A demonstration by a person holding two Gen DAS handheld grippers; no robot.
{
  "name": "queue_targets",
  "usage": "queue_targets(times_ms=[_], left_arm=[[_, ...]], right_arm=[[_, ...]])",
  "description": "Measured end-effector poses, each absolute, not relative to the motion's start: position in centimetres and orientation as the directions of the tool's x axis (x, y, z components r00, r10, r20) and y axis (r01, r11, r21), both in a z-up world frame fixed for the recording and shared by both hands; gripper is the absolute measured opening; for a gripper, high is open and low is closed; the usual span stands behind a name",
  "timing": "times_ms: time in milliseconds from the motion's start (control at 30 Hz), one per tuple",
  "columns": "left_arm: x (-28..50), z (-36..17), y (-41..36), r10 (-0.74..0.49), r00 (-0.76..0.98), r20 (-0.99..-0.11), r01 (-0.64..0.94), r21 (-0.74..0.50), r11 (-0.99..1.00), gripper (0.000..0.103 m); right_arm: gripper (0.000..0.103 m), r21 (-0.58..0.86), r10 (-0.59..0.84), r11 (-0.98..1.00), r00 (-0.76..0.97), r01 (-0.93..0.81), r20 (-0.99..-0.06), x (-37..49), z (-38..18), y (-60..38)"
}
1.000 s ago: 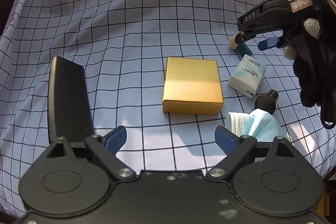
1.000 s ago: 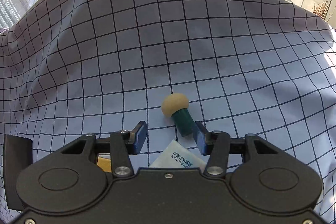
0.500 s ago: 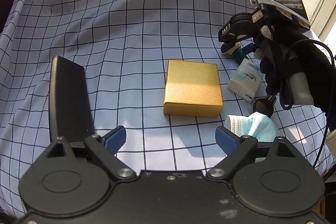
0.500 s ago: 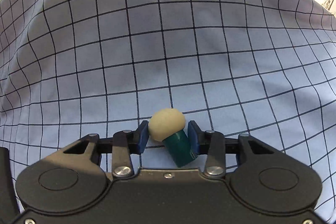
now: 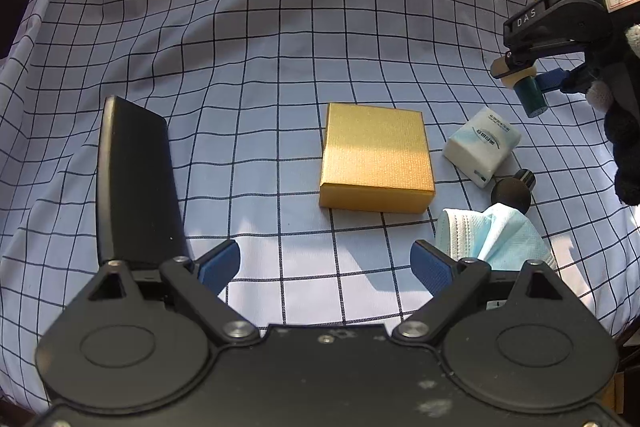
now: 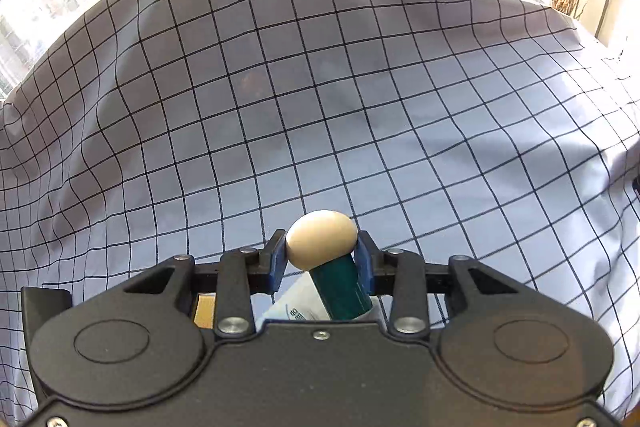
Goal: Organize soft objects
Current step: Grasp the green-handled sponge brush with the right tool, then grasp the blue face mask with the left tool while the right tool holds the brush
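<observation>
Jaws of the right gripper [image 6: 321,259] have just been closing, and they now pinch the cream head of the sponge [image 6: 322,239], whose green handle hangs down behind the pads. A second ago that sponge lay on the cloth [image 5: 280,47] near the right edge, in front of an open gripper; now, in the left wrist view, it is off the cloth and carried in the air above the tissue pack [image 5: 482,145]. That reads as the pick done, with only the carry and the drop-off left for this item, though where the soft things are meant to go is not plain from these views. The left gripper [image 5: 325,265] has stayed where it was over the near edge, jaws wide and nothing between them. Around it lie a gold box [image 5: 376,157] at mid-cloth, the tissue pack just right of it, a black ball-ended thing [image 5: 512,189] near that, and a blue mask [image 5: 492,233] crumpled toward the near right corner. A black slab [image 5: 134,183] stands at the near left. Nothing blocks the lifted sponge.
</observation>
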State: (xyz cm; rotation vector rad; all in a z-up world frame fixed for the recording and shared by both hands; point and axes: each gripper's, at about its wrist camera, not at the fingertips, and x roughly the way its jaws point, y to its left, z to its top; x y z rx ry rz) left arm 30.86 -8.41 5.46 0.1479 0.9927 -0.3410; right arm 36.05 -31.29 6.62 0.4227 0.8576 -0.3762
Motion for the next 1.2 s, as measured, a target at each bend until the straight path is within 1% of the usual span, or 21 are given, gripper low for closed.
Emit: queue_targets(times_ms=[67,267,433,567,700,933,1100,1167,1200], left_arm=[[30.8,5.4,-8.4,-0.215,0.499,-0.839,0.348,-0.033,0.937,0.092],[30.4,5.1,-8.6,-0.215,0.499,-0.840,0.357,-0.026,0.934,0.092],[30.4,4.6,-8.7,-0.210,0.490,-0.846,0.358,-0.024,0.934,0.092],[30.3,4.3,-8.5,-0.208,0.490,-0.846,0.356,-0.023,0.934,0.092],[30.2,4.0,-8.3,-0.212,0.487,-0.847,0.357,-0.028,0.934,0.092],[28.5,3.2,-8.8,-0.219,0.484,-0.847,0.397,-0.010,0.918,0.092],[27.2,3.4,-10.2,-0.259,0.506,-0.822,0.443,-0.010,0.896,0.093],[26.7,3.8,-11.0,-0.280,0.514,-0.811,0.463,-0.013,0.886,0.094],[26.6,3.9,-11.4,-0.292,0.512,-0.808,0.473,-0.018,0.881,0.097]], right_arm=[[0.038,0.229,-0.141,0.836,0.598,0.499,-0.789,34.6,6.9,-31.7],[0.038,0.221,-0.169,0.822,0.596,0.525,-0.785,29.6,6.9,-31.3],[0.038,0.204,-0.162,0.845,0.601,0.494,-0.782,26.9,6.4,-29.5],[0.038,0.199,-0.144,0.871,0.619,0.450,-0.772,25.6,6.6,-28.3],[0.038,0.230,-0.107,0.876,0.635,0.424,-0.765,25.4,6.8,-28.4],[0.038,0.283,-0.083,0.849,0.642,0.446,-0.762,24.4,7.0,-30.1],[0.038,0.299,-0.081,0.845,0.659,0.444,-0.748,23.6,7.7,-30.7],[0.038,0.308,-0.077,0.842,0.663,0.443,-0.745,23.4,7.8,-30.8],[0.038,0.311,-0.073,0.842,0.664,0.441,-0.744,23.3,7.8,-30.8]])
